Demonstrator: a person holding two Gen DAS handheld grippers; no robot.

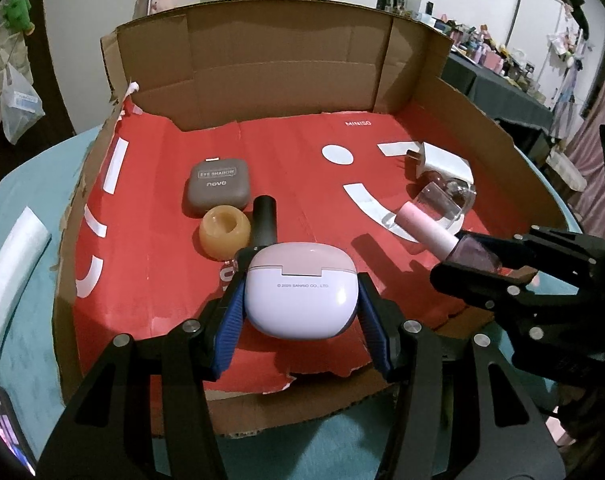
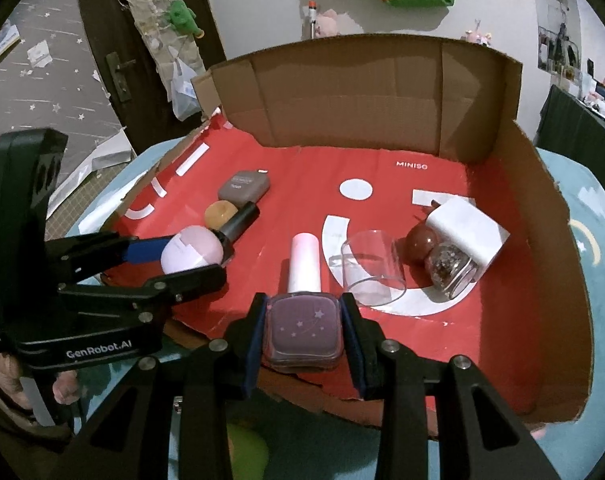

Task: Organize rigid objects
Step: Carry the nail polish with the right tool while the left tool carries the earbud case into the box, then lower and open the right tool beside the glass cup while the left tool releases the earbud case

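Here the left hand-held gripper has its blue ribbed pads pressed on both sides of a glossy, rounded earbud case, pale lilac with a pink lid, held low over the near part of the red liner. The right hand-held gripper is clamped on the squarish, star-printed purple glass body of a nail polish bottle, its matte pink cylindrical cap pointing away, above the tray's near edge.

The cardboard tray has raw brown corrugated walls and a red printed paper floor with white shapes. On its left part lie a grey-brown eyeshadow compact, a waxy amber round holder and a black cylinder, close together. To the right lie a clear tipped-over cup, a brown ball, a small glitter-filled jar and a white block, bunched together.

The tray sits on a desk with a teal cover; behind are white walls and cluttered shelves.
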